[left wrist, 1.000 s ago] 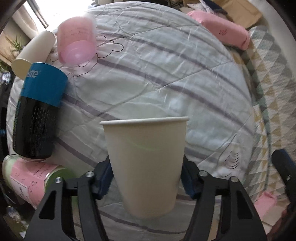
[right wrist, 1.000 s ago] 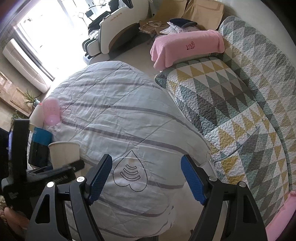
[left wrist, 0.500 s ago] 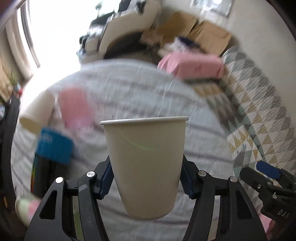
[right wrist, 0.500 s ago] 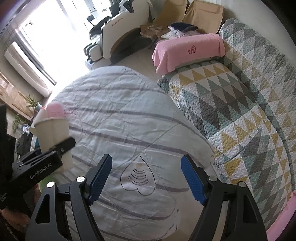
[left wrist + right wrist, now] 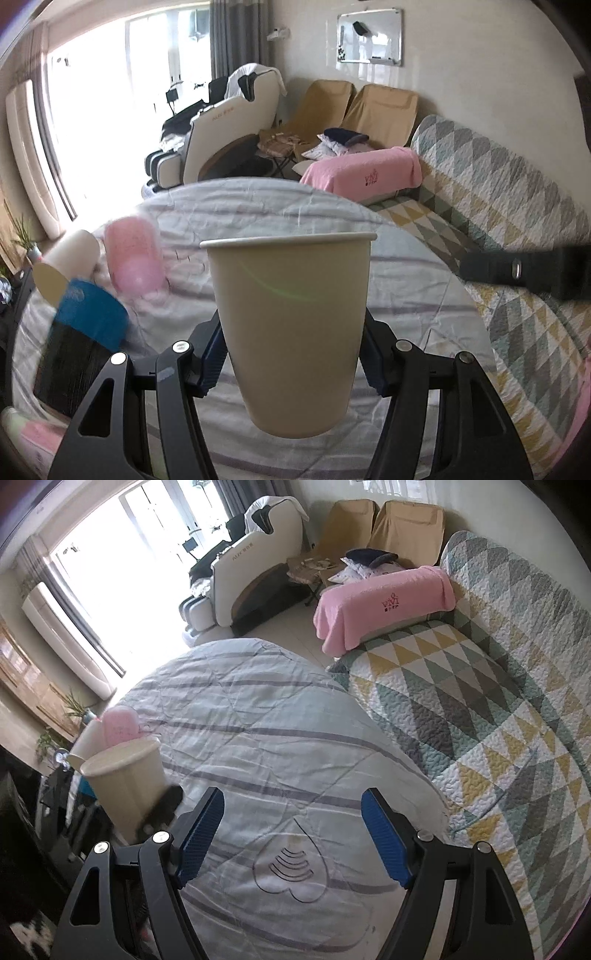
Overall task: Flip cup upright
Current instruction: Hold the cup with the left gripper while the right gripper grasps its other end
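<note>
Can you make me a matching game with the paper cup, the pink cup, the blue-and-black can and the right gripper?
Things:
1. paper cup
2. pink cup
3. blue-and-black can
4. right gripper

States:
A. open, holding nothing
B. lying on the striped cloth, next to the can
C. held mouth-up in the left gripper
D. lying on its side at the far left

Pairs: 1-C, 2-B, 3-D, 4-A

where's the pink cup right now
The pink cup lies on its side on the striped quilt, far left in the left wrist view, between a tipped paper cup and the cream cup held in the left tool.
</note>
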A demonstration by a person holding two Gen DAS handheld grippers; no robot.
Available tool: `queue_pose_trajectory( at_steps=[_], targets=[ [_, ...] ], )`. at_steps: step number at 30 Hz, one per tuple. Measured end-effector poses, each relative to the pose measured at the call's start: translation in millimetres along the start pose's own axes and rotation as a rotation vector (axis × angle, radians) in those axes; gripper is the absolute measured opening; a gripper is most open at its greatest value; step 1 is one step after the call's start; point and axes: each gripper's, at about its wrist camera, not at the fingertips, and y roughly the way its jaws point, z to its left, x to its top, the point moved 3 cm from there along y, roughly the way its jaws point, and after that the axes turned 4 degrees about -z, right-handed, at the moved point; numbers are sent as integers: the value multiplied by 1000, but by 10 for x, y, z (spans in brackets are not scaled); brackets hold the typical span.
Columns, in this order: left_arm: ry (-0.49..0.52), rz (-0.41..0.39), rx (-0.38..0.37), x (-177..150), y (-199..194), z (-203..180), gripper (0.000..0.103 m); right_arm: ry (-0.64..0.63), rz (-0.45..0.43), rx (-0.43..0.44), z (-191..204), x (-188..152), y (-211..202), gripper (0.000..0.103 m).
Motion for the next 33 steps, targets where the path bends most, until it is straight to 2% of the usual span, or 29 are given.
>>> queue_pose_trajectory(
  at_steps=[3,5,8,11,14,17,19,22,25,28,29,31,33],
  targets=[
    [-3,20,1,-152,16,23,62,-29,-24,58,91,97,-5,78],
    [-10,-3,-1,-204,-24,41,63,-71,-45,87,204,196,-20,78],
    [-9,-28,6,-241,-46,31,64,-108,-42,124,330,282,10,78],
    [-9,-16,3,-284,-52,14,65,-130,-37,156,444,286,25,78],
    [-17,-45,12,-282,-119,34,66,-185,7,204,633,257,99,78],
    [-29,-22,6,-310,-99,59,67,-267,82,243,849,176,230,77],
    [-31,-14,1,-313,-89,67,67,-266,139,264,884,166,332,76],
    [-31,3,4,-319,-55,76,67,-290,205,248,880,168,476,75],
    [-32,17,-1,-257,-70,115,66,-219,200,300,768,354,468,75],
    [-37,31,10,-80,-97,149,66,-153,210,308,674,599,524,75],
    [-49,50,10,-35,-66,162,68,-156,215,307,680,646,544,75],
    [-72,83,2,27,12,188,79,-165,215,297,708,727,576,75],
    [-98,130,2,96,106,218,83,-151,222,290,715,785,611,75]
  ],
)
